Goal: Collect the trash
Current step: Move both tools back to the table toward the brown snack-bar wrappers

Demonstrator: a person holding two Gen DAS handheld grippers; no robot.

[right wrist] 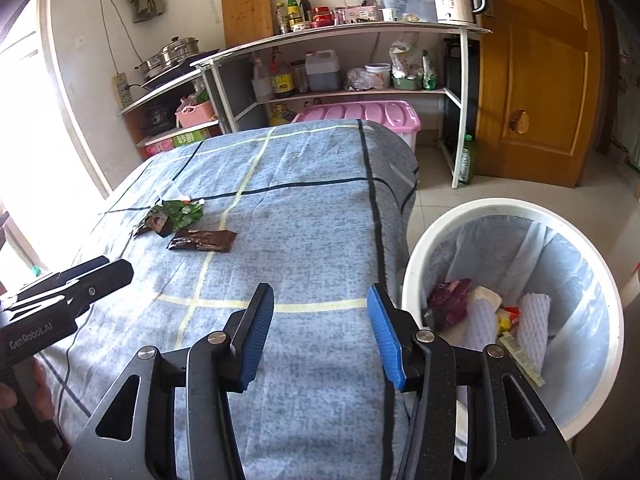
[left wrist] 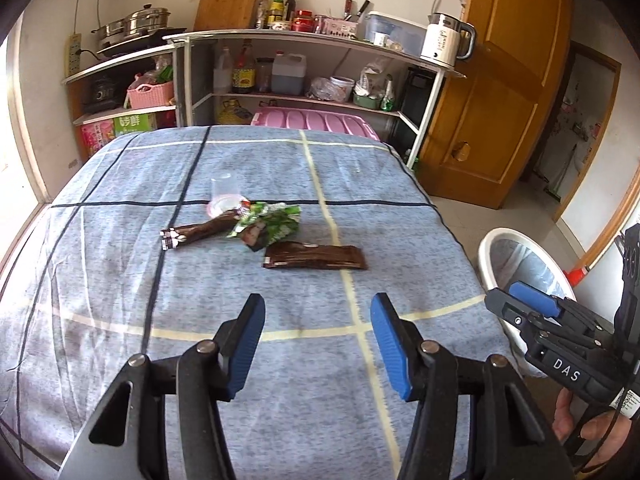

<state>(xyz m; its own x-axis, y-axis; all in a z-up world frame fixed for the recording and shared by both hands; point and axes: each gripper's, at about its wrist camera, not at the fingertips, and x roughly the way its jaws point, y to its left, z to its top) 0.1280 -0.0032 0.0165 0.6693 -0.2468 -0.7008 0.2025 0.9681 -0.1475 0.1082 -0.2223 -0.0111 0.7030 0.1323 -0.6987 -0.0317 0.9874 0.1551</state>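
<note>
Trash point(right wrist: 486, 312) already lies in the bin point(right wrist: 440, 224), but wrappers point(left wrist: 276, 222) and a plastic cup point(left wrist: 224, 194) remain on my desk point(left wrist: 400, 184). Left gripper point(left wrist: 318, 344) and right gripper point(right wrist: 320, 334) both hang apart, empty.

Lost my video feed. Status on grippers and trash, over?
Left hand-held gripper and right hand-held gripper both open, empty. Green wrapper, two brown wrappers and plastic cup on table. Bin beside table, nothing blocking.
</note>
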